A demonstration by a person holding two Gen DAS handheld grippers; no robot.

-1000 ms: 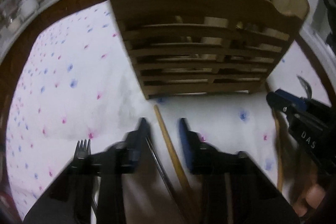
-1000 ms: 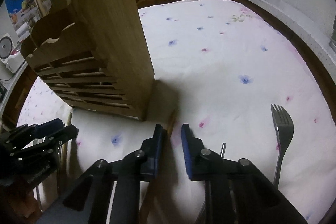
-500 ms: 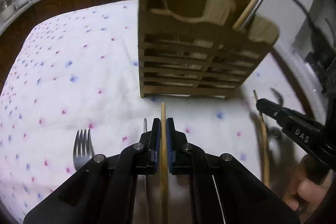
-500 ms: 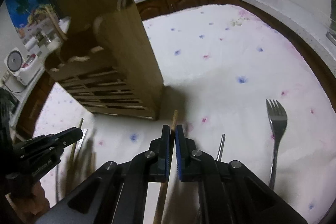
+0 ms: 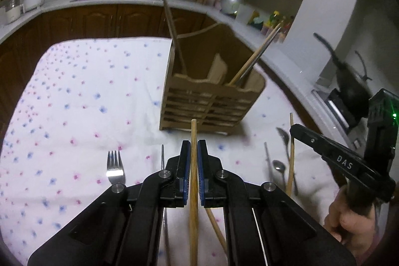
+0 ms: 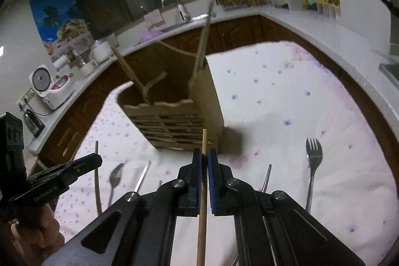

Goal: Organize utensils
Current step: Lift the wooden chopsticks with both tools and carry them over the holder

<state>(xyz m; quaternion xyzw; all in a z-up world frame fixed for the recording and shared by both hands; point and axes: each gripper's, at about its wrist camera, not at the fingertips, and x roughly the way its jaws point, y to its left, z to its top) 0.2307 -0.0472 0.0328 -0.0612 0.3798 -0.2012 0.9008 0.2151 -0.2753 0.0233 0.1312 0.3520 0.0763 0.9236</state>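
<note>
Chopstick point(image 5: 193, 166) pinched in my L tongs point(image 5: 194, 148), another chopstick point(image 6: 204, 166) pinched in my R tongs point(image 6: 204, 156), both lifted above cloth point(image 5: 74, 91), tips toward wooden rack point(image 5: 209, 101), fork point(image 5: 114, 170) flat on cloth nearby.

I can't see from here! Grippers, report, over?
Left gripper shut on one chopstick. Right gripper shut on second chopstick. Wooden holder ahead of both, path open. Fork and spoon lie on cloth.
</note>
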